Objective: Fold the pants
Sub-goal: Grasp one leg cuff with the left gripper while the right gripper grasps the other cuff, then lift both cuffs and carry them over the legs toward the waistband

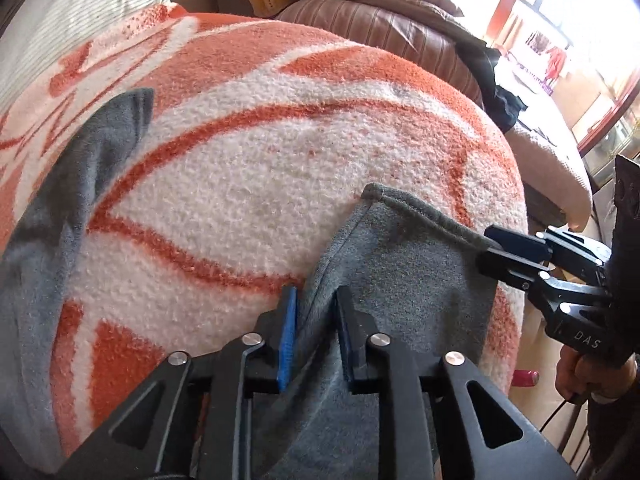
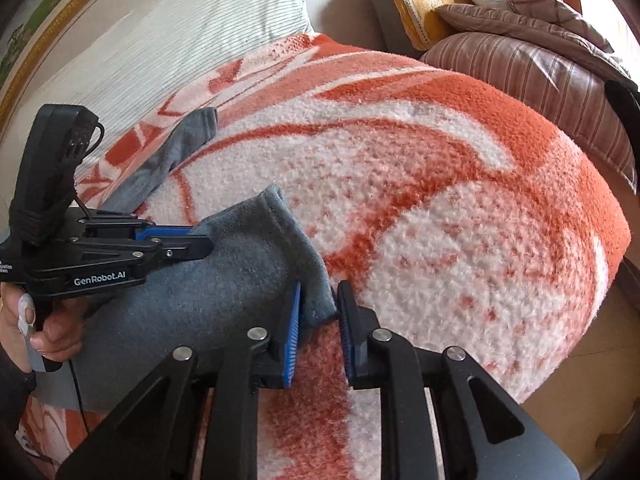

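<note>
Your grey fleece pants (image 2: pixel 224 292) lie on the orange-and-white patterned blanket (image 2: pixel 460 216), soft and napped, with a stitched hem (image 1: pixel 424 212) running along the end of the nearer leg. That leg end rises off the blanket into both of your grippers, while the other leg (image 2: pixel 176 160) trails away flat toward the striped pillow (image 2: pixel 192 40), well apart from the first.

Your left gripper (image 1: pixel 316 312) has a fold of the leg's side edge between its blue pads; the jaws are partly drawn in, but you cannot tell from either view whether the pads actually press the cloth. Its side reads "GenRobot.AI" in white in the right wrist view, and your left hand (image 2: pixel 36 320) wraps the handle with a bandaged finger.

Your right gripper (image 2: pixel 318 308) has the hem's corner between its blue pads, the left pad touching the fleece and the right one just beside it; a firm pinch cannot be confirmed there either. In the left wrist view its body shows the letters "DAS", and its tips meet the hem's far corner.

Beyond the blanket, striped brown cushions (image 2: pixel 532 76) and a yellow one (image 2: pixel 416 4) are piled together
</note>
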Demonstrator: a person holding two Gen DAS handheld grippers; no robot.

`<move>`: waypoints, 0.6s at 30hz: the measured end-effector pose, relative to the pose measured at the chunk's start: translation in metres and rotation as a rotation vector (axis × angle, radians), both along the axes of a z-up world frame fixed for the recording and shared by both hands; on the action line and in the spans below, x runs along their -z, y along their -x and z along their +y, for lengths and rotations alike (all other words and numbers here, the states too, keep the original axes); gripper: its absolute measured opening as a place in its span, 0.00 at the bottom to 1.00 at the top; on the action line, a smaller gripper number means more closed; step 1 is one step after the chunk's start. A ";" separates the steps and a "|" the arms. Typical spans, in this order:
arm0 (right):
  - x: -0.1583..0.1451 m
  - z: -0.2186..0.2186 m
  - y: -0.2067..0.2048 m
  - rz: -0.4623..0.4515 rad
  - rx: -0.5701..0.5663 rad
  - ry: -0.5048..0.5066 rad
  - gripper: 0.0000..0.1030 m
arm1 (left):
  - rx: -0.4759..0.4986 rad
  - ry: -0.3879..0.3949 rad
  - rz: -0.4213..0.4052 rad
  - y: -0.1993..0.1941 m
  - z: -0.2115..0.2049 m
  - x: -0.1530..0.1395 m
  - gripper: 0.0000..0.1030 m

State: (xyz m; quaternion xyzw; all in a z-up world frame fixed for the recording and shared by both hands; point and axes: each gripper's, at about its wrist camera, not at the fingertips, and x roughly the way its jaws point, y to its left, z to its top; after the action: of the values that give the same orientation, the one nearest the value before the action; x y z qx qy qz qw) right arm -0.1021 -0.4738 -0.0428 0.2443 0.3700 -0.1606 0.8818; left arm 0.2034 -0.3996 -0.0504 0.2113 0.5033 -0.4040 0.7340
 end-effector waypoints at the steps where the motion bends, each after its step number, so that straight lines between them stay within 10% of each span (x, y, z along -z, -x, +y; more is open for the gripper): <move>1: -0.008 -0.002 0.002 -0.024 0.011 0.014 0.44 | -0.005 0.003 -0.016 -0.003 0.009 -0.006 0.25; 3: -0.024 -0.008 0.002 -0.095 0.011 0.007 0.56 | -0.024 -0.002 -0.048 -0.013 0.025 -0.015 0.27; 18: -0.059 0.005 -0.184 -0.052 -0.369 0.142 0.57 | -0.178 -0.075 -0.118 -0.126 0.179 -0.049 0.45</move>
State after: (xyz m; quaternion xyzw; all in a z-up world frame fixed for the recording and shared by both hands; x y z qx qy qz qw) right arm 0.0821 -0.4687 0.0160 0.1135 0.3732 -0.0154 0.9206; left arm 0.3290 -0.2203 -0.0017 0.2164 0.4906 -0.3049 0.7871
